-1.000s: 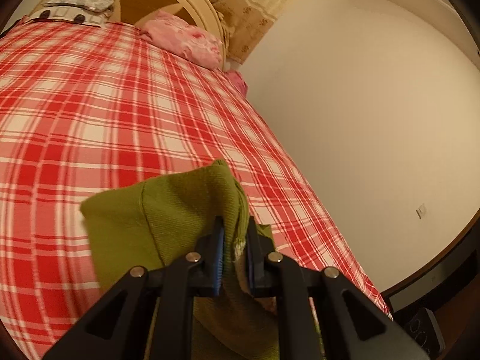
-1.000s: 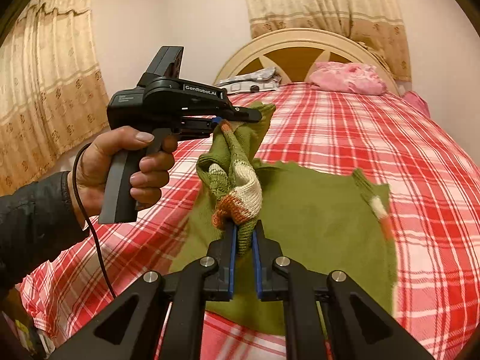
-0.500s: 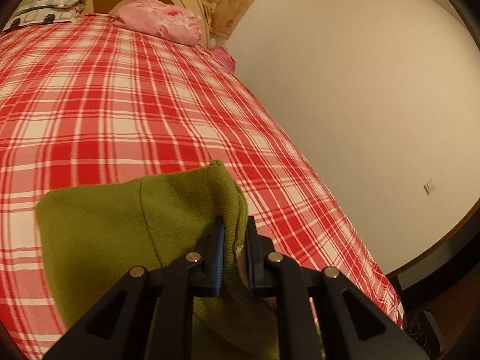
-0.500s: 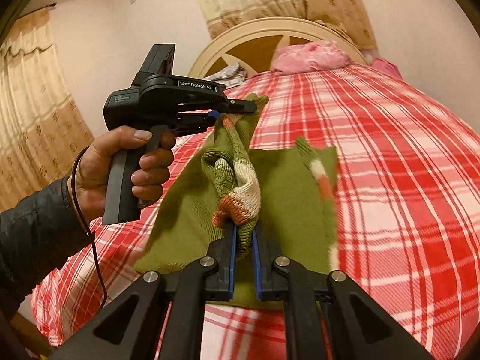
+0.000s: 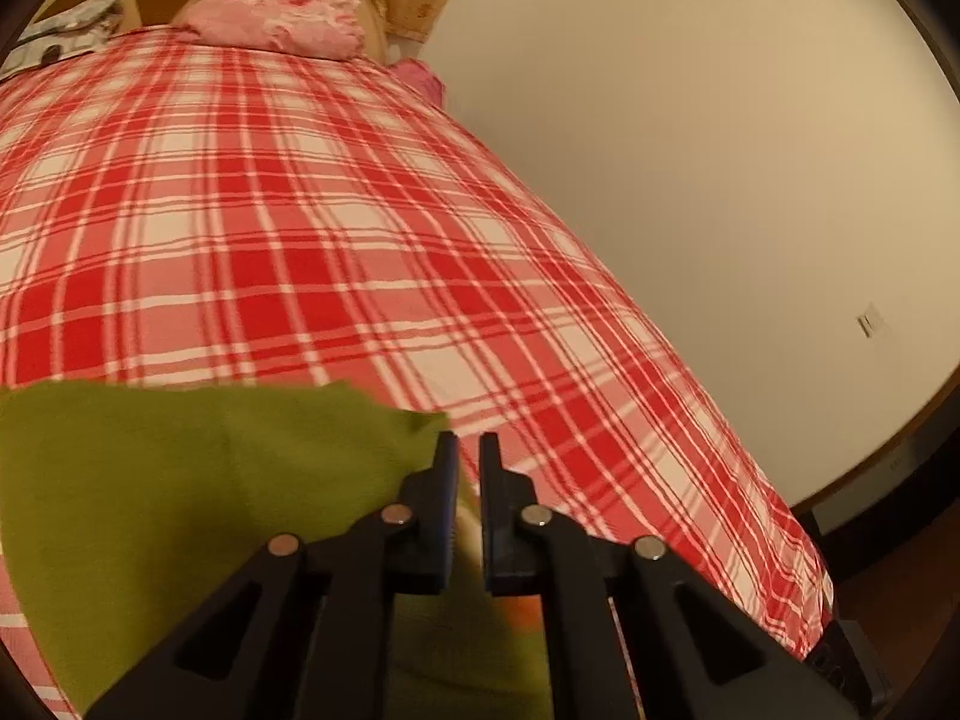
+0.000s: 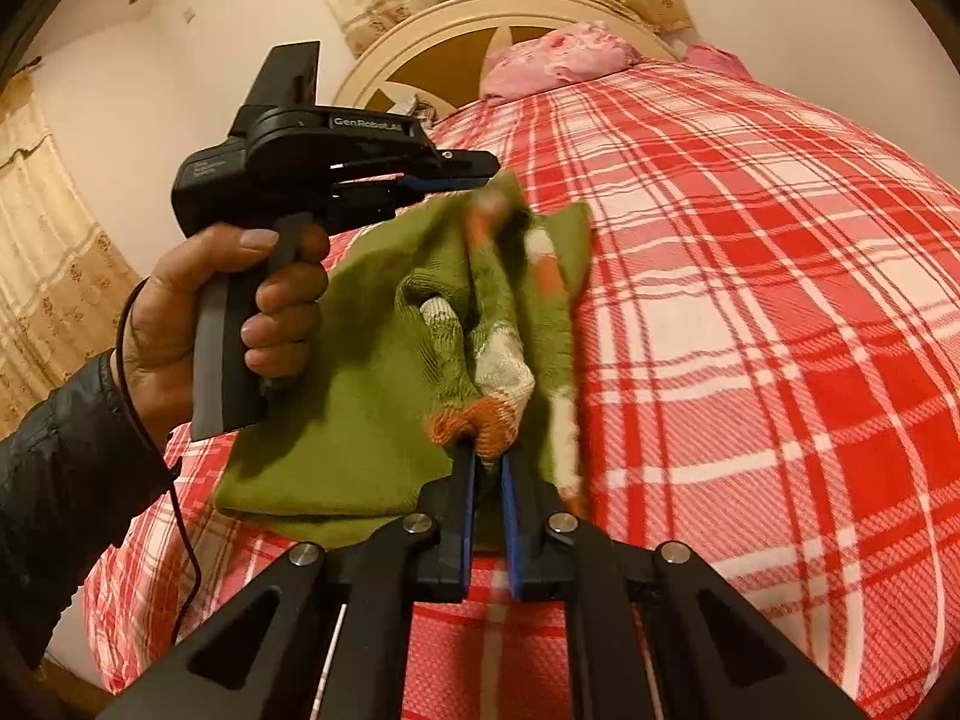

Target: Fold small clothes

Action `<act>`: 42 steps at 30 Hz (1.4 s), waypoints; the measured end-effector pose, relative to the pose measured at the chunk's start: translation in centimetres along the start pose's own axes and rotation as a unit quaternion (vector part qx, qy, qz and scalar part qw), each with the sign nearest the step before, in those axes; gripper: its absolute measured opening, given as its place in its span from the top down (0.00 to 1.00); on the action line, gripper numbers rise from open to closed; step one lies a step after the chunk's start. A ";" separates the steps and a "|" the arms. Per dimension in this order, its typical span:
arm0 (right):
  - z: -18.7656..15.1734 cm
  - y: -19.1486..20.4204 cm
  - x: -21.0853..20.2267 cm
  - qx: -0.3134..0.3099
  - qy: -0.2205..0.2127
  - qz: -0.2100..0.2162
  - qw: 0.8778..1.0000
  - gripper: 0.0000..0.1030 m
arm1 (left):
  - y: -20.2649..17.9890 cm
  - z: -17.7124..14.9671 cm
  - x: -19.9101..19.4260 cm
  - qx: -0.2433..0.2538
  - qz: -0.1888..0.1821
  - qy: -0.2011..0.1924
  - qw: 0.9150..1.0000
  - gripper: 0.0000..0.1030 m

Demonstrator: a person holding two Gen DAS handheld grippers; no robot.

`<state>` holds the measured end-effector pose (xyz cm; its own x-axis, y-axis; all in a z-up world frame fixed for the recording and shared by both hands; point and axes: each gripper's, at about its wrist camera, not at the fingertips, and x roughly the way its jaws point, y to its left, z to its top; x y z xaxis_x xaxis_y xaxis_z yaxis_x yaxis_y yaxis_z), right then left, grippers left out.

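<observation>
A green knit sweater [image 5: 180, 480] with orange and white stripes lies partly on the red plaid bed [image 5: 300, 240]. My left gripper [image 5: 468, 450] is closing its jaws to a narrow gap with no cloth between the tips; the green edge lies just beside its left finger. In the right wrist view the left gripper [image 6: 474, 171], held by a hand [image 6: 180, 330], hovers just over the bunched sweater [image 6: 360, 420]. My right gripper [image 6: 486, 468] is shut on the sweater's orange and white striped end, which hangs bunched above the bed [image 6: 750, 300].
A pink pillow [image 6: 558, 57] and a cream round headboard [image 6: 420, 30] are at the bed's far end. A plain wall [image 5: 720, 150] runs close along the bed's right side, with a dark object [image 5: 852, 660] on the floor. Curtains [image 6: 48, 240] hang at the left.
The green fold that stood up between the left jaws has come out and now lies flatter beside them. Both grippers have swept across the bed; the right still holds the striped end.
</observation>
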<state>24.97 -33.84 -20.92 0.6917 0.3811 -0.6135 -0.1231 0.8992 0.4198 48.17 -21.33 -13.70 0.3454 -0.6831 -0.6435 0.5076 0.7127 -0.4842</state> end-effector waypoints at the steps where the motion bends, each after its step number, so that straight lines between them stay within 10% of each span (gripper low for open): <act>1: -0.1 -0.2 -0.1 0.003 0.000 -0.003 1.000 0.93 | -0.5 0.0 0.0 0.010 0.003 0.001 1.000 0.95; 7: -0.9 -1.5 -1.4 0.021 -0.015 0.008 1.000 0.92 | -2.0 -2.1 -3.6 0.073 0.044 -0.017 0.996 0.68; 9: -0.7 -1.4 -2.2 0.016 -0.020 0.002 1.000 0.79 | -1.4 -3.8 -6.0 0.090 0.072 -0.034 0.993 0.44; 11: -0.1 -1.3 -2.7 0.011 -0.023 0.014 1.000 0.40 | -0.4 -5.8 -8.7 0.093 0.084 -0.055 0.991 0.40; 12: 0.5 -1.3 -2.9 0.011 -0.024 0.020 0.999 0.38 | 0.1 -6.7 -9.7 0.096 0.095 -0.060 0.989 0.39; 25: 10.9 1.5 7.0 -0.004 0.039 0.035 0.999 0.56 | 3.9 -15.0 -12.5 0.068 0.159 -0.066 0.983 0.25; 28: 10.6 1.9 9.6 -0.006 0.072 0.003 0.997 0.90 | 4.6 -15.2 -12.0 0.055 0.152 -0.061 0.985 0.25; 42: 9.2 -2.0 7.9 0.015 0.042 -0.046 0.998 0.85 | 4.0 -16.3 -10.6 0.065 0.129 -0.029 0.989 0.13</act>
<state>37.18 -34.59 -20.46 0.6366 0.3160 -0.7035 -0.0399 0.9245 0.3791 33.71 -8.62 -18.44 0.5195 -0.4922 -0.6985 0.4922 0.8406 -0.2263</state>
